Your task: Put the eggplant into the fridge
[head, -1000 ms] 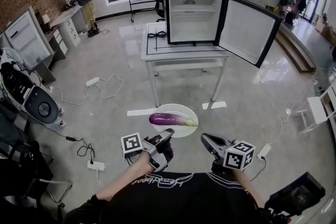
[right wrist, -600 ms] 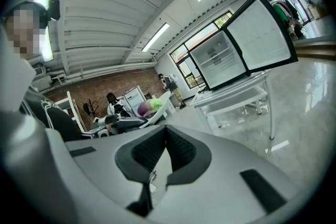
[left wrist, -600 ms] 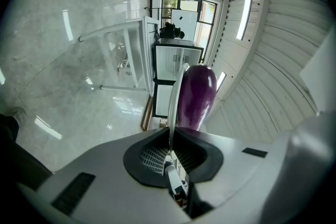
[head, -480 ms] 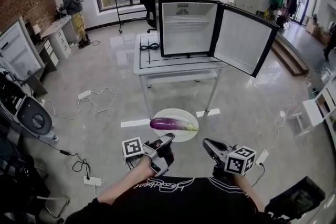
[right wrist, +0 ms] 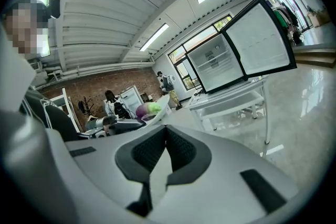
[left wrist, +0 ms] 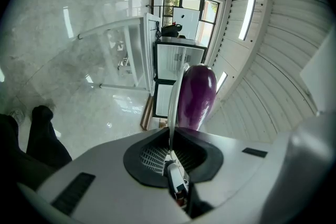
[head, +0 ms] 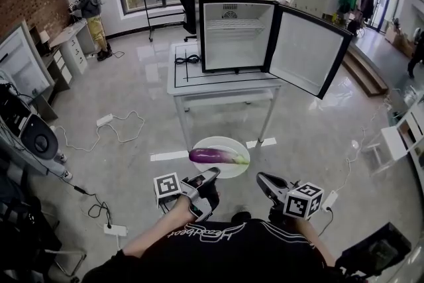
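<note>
We see left claw (head: 213,173) clamped on plate (head: 218,141), lower centre, near rim hidden under it. Eggplant (head: 213,155) on top. Right claw (head: 260,177) closed, empty.

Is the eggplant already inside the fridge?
No, the eggplant lies on a white plate well short of the open fridge, whose shelves are bare.

head view looks steeply down, well back from the fridge (head: 237,30); both gripper views, lower, face and share it.
</note>
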A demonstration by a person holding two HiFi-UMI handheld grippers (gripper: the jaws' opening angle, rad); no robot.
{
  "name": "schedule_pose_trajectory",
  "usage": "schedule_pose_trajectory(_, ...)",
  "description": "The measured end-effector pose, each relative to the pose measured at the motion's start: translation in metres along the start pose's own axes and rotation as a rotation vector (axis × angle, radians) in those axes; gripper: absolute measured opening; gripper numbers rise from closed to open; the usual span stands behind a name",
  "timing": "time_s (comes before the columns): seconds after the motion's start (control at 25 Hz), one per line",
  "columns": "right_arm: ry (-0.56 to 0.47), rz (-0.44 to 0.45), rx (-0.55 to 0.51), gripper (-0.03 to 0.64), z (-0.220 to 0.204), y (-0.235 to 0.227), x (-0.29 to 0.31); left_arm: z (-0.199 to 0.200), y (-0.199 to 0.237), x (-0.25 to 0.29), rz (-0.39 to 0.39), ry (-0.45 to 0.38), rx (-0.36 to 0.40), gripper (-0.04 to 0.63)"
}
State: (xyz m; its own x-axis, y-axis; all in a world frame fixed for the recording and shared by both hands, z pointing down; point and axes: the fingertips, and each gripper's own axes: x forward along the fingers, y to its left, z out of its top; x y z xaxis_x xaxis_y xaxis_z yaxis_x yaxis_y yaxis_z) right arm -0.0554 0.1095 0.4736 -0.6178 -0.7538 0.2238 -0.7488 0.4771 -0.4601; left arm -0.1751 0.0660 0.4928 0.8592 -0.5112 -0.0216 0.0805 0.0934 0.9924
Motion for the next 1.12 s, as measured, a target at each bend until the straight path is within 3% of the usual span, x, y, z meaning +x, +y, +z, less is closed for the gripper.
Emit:
schedule_pose_trajectory(0.6, 0.031, 0.061, 0.018, 0.006, 0.026, -0.048, 0.042, 0.045, 0.004, 0.040, 0.018, -0.074, -0.001, 0.026)
schedule_pose_trajectory(1.12, 0.049, 0.090, 0.069, 0.006, 0.082, -0.164, 0.087, 0.104, 0.011, 0.156, 0.082, -0.104, -0.007, 0.026)
